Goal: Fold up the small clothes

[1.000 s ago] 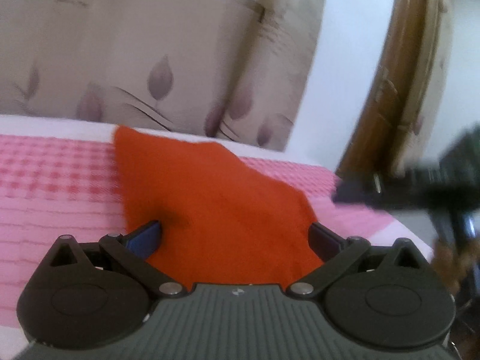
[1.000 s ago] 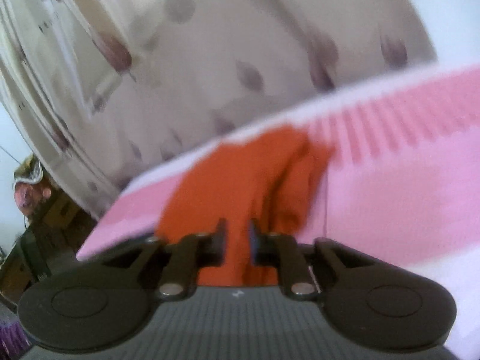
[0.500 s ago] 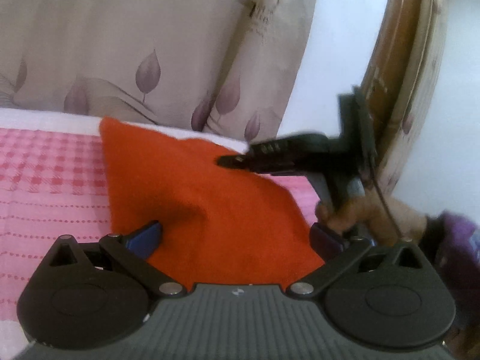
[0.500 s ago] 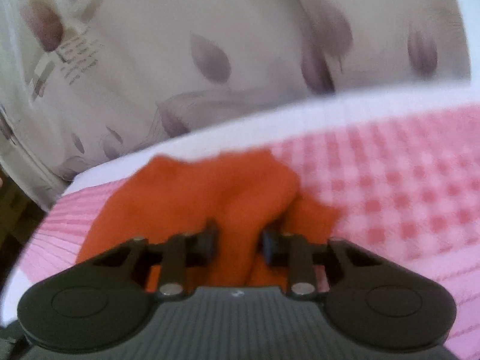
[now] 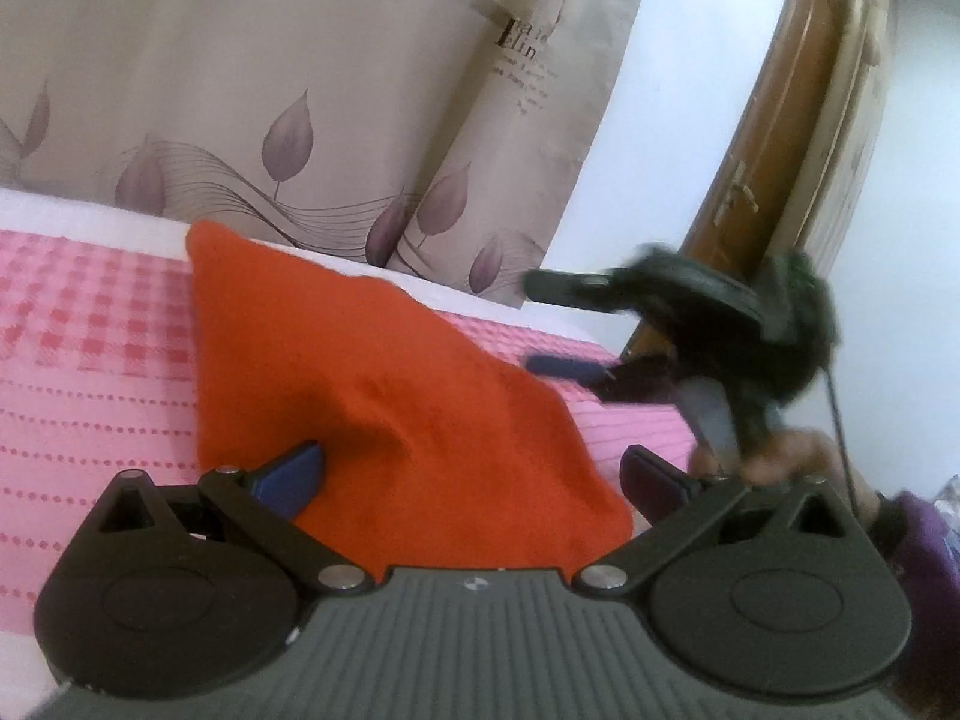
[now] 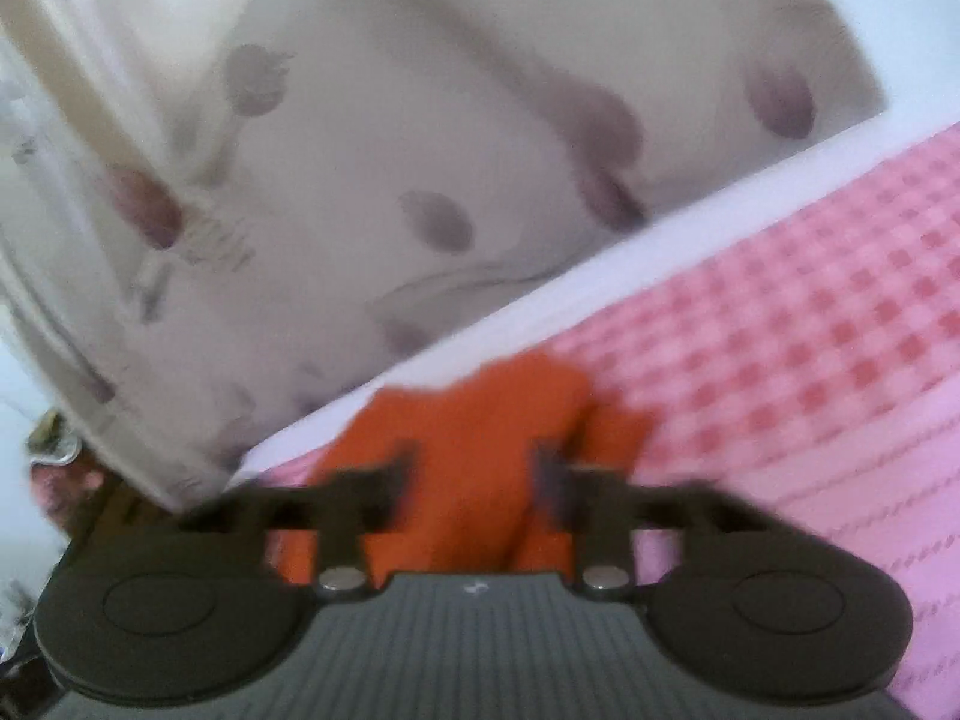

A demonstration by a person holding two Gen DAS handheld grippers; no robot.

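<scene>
Lying on a pink checked bedspread (image 5: 90, 324), an orange cloth garment (image 5: 372, 396) sits between the spread left gripper (image 5: 474, 474); the right gripper (image 6: 474, 474) has just been opening, garment loose between its jaws.

Both cameras sit low on the grippers, looking forward along the fingers and slightly down across the pink checked bedcover (image 5: 90, 324) toward the leaf-print curtain (image 5: 288, 90). The left wrist view is close over the orange cloth (image 5: 372, 384) and also catches the right gripper (image 5: 564, 330) at its right side. The right wrist view, blurred and tilted, shares that cloth (image 6: 480, 450), bedcover and curtain
</scene>
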